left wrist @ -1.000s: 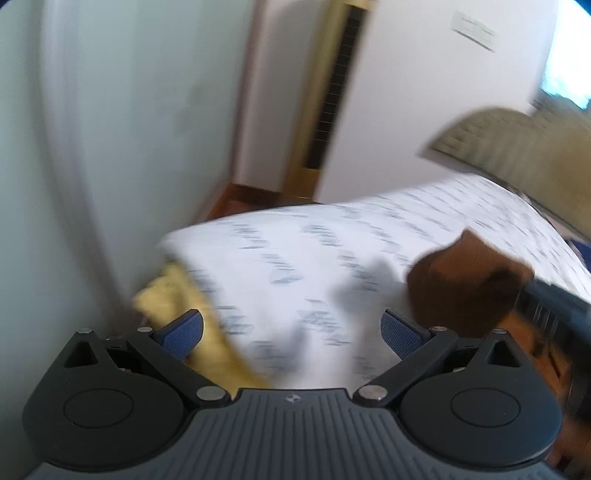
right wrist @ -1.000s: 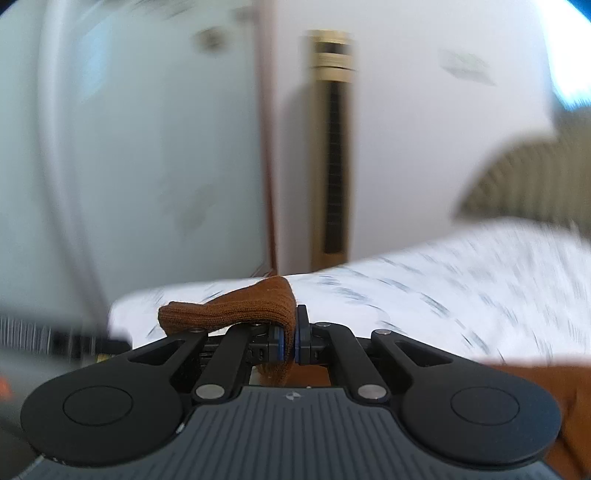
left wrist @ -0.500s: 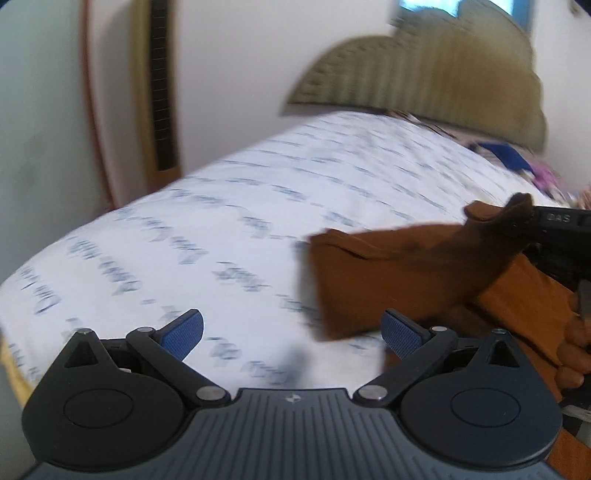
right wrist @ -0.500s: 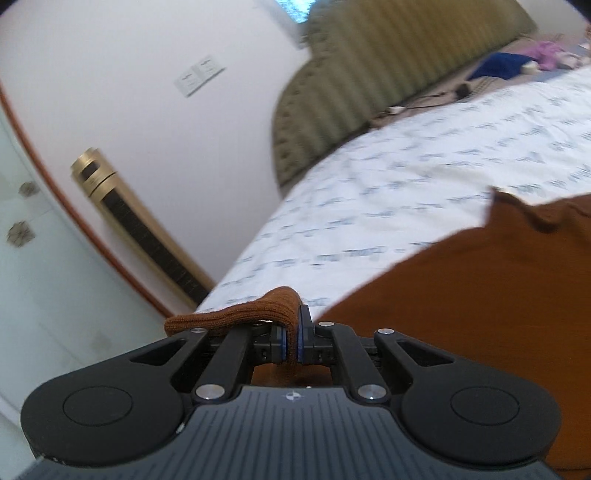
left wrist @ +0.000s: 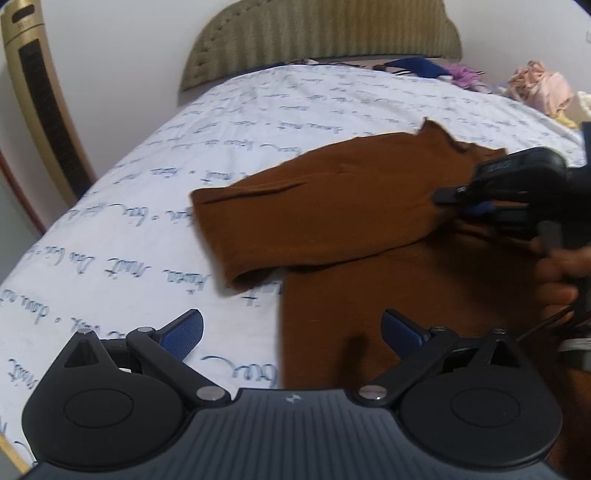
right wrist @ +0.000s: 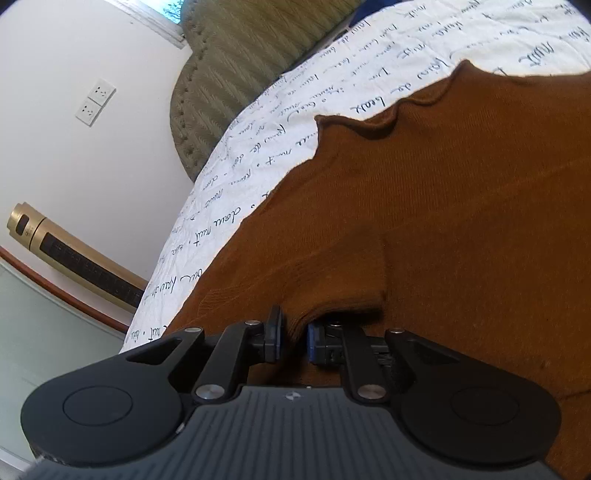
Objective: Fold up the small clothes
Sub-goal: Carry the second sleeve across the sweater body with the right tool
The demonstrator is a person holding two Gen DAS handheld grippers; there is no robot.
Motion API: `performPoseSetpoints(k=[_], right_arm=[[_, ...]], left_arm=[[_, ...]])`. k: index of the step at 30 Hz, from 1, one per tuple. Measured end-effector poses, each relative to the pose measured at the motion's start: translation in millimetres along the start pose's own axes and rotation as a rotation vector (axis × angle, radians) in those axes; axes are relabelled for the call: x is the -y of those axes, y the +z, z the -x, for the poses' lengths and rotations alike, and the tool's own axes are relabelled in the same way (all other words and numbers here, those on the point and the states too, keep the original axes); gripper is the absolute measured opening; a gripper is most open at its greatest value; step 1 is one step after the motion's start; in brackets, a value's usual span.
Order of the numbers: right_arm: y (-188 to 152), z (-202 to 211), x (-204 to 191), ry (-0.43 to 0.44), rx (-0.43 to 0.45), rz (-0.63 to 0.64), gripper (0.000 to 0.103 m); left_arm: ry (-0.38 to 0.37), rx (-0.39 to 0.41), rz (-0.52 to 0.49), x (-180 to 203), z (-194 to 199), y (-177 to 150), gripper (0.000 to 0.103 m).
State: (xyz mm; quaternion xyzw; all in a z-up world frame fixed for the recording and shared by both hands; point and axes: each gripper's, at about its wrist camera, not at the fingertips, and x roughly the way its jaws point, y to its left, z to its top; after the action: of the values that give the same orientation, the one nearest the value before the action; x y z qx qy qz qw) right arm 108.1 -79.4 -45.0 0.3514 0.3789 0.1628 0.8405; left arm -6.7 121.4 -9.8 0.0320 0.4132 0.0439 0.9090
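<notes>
A brown knit garment (left wrist: 332, 206) lies on the white script-printed bed sheet (left wrist: 184, 147), with one sleeve folded across its body. My left gripper (left wrist: 291, 325) hovers open over the garment's near left edge, nothing between its fingers. At the right of the left wrist view, my right gripper (left wrist: 458, 201) rests low on the garment, held by a hand (left wrist: 554, 273). In the right wrist view the right gripper (right wrist: 294, 334) has its jaws opening, with a fold of the brown garment (right wrist: 443, 221) loose between the pads.
A padded olive headboard (left wrist: 314, 33) stands at the bed's far end. A gold tower appliance (left wrist: 37, 110) stands against the wall on the left. Loose clothes (left wrist: 539, 88) are piled at the far right of the bed. Wall sockets (right wrist: 95, 101) sit beside the headboard.
Both views swung from the wall down onto the bed. My right gripper carried the brown sleeve across and lowered it onto the garment, and its jaws have parted slightly. The left gripper stayed open.
</notes>
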Motion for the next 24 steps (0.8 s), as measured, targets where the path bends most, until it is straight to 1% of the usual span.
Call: performPoseSetpoints(k=[3,5,7,9,10,11,13,15,16,20,22,24], right_arm=[[4,3,0,0.01,0.016,-0.014,0.022],[9,4,4,0.029,0.031,-0.055,0.029],[15,2,13,0.048,0.04,-0.115,0.029],[21,-4,19,0.067,0.032,-0.142,0.029],[23,-6,19,0.059,0.028,-0.142,0.019],[25,-6,17,0.042,0.029,-0.138,0.012],[27,-1,10,0.059,0.04,-0.113,0.012],[30,9,0,0.089,0.058,-0.085,0.012],[32,15,-5,0.113,0.068,-0.078,0.012],[45,39,-24,0.178,0.117,-0.036,0.012],[53,52,-28,0.184,0.155,-0.01,0.012],[61,65,-30,0.156,0.205,0.031,0.012]], left_arm=[[0.002,0.011,0.031,-9,2,7,0.103],[-0.004,0.013,0.048,-11,0,12,0.103],[0.0,0.013,0.055,-9,-3,15,0.103],[0.0,0.017,0.052,-5,-8,17,0.103],[0.006,0.014,0.046,0,-12,18,0.103],[0.014,0.012,0.039,3,-15,19,0.103],[0.036,0.021,0.019,9,-21,21,0.103],[0.077,0.025,0.008,12,-28,24,0.103],[0.093,0.025,0.013,11,-31,27,0.103],[0.107,0.031,0.06,3,-39,34,0.103],[0.125,0.04,0.078,0,-43,39,0.103],[0.144,0.04,0.094,-2,-47,43,0.103]])
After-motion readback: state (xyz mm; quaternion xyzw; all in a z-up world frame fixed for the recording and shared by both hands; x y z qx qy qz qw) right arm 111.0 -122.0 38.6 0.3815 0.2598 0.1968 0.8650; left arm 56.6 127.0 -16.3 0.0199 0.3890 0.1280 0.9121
